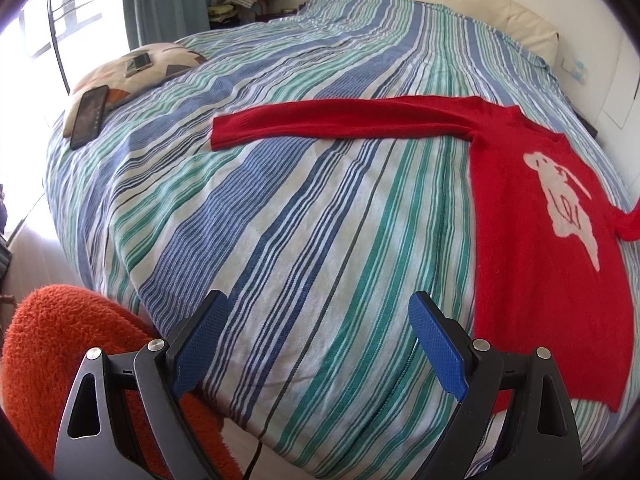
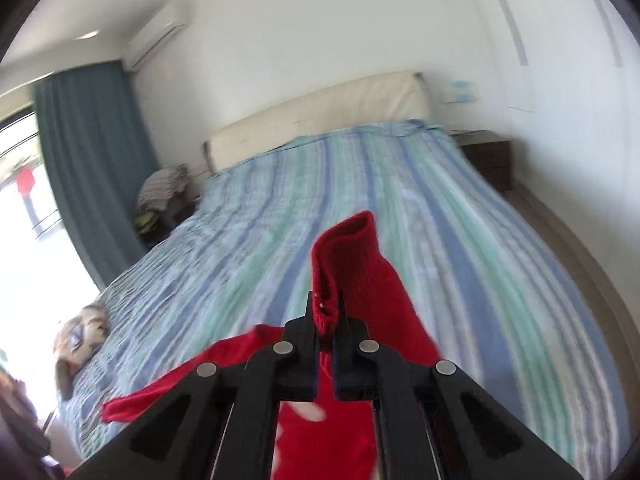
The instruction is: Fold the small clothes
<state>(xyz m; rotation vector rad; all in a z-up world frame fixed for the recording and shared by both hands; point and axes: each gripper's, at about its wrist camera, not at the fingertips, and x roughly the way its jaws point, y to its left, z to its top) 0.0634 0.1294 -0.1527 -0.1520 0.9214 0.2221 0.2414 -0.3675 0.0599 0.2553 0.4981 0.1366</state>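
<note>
A small red sweater (image 1: 532,216) with a white animal on its front lies flat on the striped bed (image 1: 280,208), at the right of the left wrist view. One sleeve (image 1: 340,118) stretches out to the left. My left gripper (image 1: 318,316) is open and empty, above the bed's near edge and left of the sweater's hem. My right gripper (image 2: 327,312) is shut on the cuff of the other sleeve (image 2: 352,256) and holds it up above the bed. The sweater's body (image 2: 320,432) hangs below the right gripper.
A patterned pillow (image 1: 160,64) with two phones (image 1: 90,116) lies at the bed's far left. An orange fluffy seat (image 1: 60,352) stands by the bed's near left corner. A cream headboard (image 2: 320,108), a dark nightstand (image 2: 490,156) and teal curtains (image 2: 88,152) surround the bed.
</note>
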